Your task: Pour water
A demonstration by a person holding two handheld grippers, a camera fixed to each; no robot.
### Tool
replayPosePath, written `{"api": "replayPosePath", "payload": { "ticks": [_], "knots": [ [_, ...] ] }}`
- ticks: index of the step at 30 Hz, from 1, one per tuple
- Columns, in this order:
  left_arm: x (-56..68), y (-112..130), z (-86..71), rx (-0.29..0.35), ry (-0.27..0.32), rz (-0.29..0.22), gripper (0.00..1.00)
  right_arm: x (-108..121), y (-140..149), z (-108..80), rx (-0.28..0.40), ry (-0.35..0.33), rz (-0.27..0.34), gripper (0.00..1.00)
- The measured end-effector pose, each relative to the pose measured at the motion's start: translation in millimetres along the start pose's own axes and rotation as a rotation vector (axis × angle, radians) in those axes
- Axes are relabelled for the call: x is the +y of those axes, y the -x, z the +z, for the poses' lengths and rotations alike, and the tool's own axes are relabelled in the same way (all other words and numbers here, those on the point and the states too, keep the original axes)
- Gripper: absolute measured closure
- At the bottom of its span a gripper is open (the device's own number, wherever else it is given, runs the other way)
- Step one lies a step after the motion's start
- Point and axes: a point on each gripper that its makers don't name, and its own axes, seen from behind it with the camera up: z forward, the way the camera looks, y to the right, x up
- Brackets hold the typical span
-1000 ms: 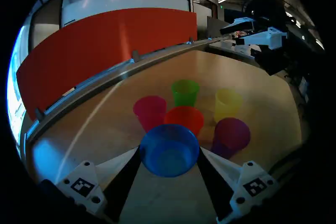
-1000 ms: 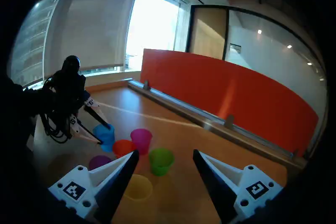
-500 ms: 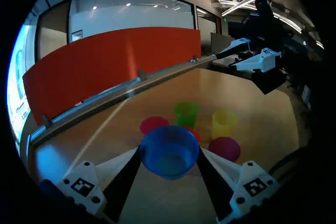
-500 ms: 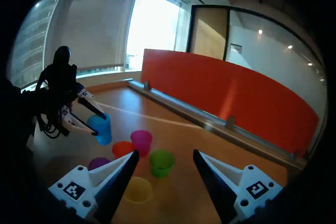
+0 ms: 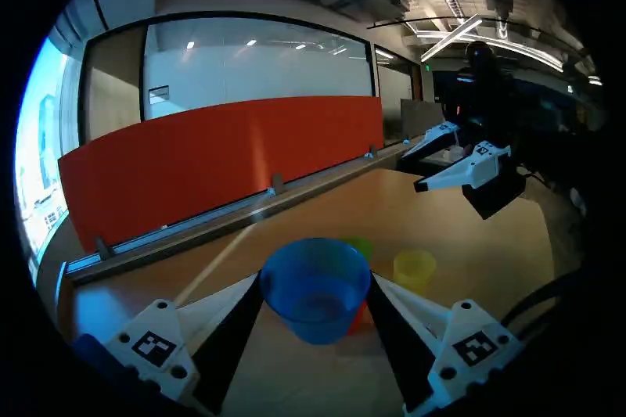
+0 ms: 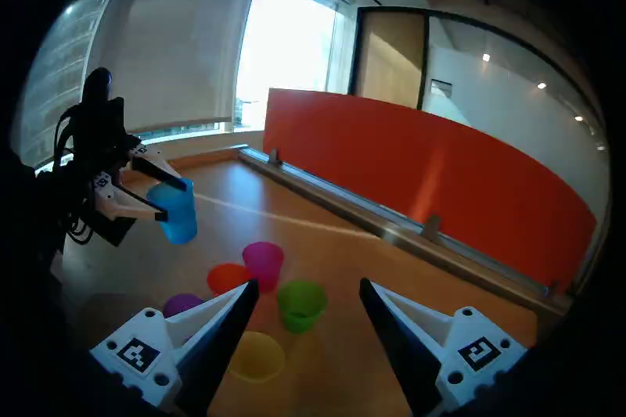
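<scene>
My left gripper (image 5: 314, 282) pinched a blue cup (image 5: 314, 303) in the air while my right gripper (image 6: 307, 284) hung spread and empty.

Seen from the right gripper's camera, the left gripper sat far off to its left. Both of its fingers pressed on the blue cup's sides, and the cup was held clear of the wooden table (image 6: 336, 241), close to upright. I could not tell whether it held water. Below it and toward my right gripper, five cups stood grouped on the table: a purple cup (image 6: 181, 305), an orange cup (image 6: 227, 278), a yellow cup (image 6: 254, 356) beside my left finger, a pink cup (image 6: 264, 260), and a green cup (image 6: 301, 303) just ahead of the gap between my spread fingers. An orange partition (image 6: 438, 174) ran beyond the table to the right.
</scene>
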Motion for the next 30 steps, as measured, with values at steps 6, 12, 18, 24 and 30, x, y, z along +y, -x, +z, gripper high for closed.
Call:
{"api": "replayPosePath", "payload": {
  "ticks": [6, 12, 18, 24, 30],
  "knots": [
    [-1.6, -18, -10.7, 0.047, -0.011, -0.014, 0.13, -1, 3, 3.5, -0.013, -0.01, -0.007, 0.0],
    [-1.5, -34, -21.3, 0.094, -0.025, -0.019, 0.13, -5, 9, 11.7, -0.035, -0.029, -0.012, 0.0],
    [0.5, -43, -29.7, 0.114, -0.028, -0.017, 0.13, -8, 15, 23.0, -0.06, -0.051, -0.018, 0.0],
    [0.9, -49, -35.2, 0.136, -0.038, -0.022, 0.13, -12, 27, 37.0, -0.097, -0.08, -0.027, 0.0],
    [0.1, -51, -40.0, 0.151, -0.045, -0.033, 0.13, -15, 39, 52.9, -0.139, -0.109, -0.045, 0.0]
  ]
}}
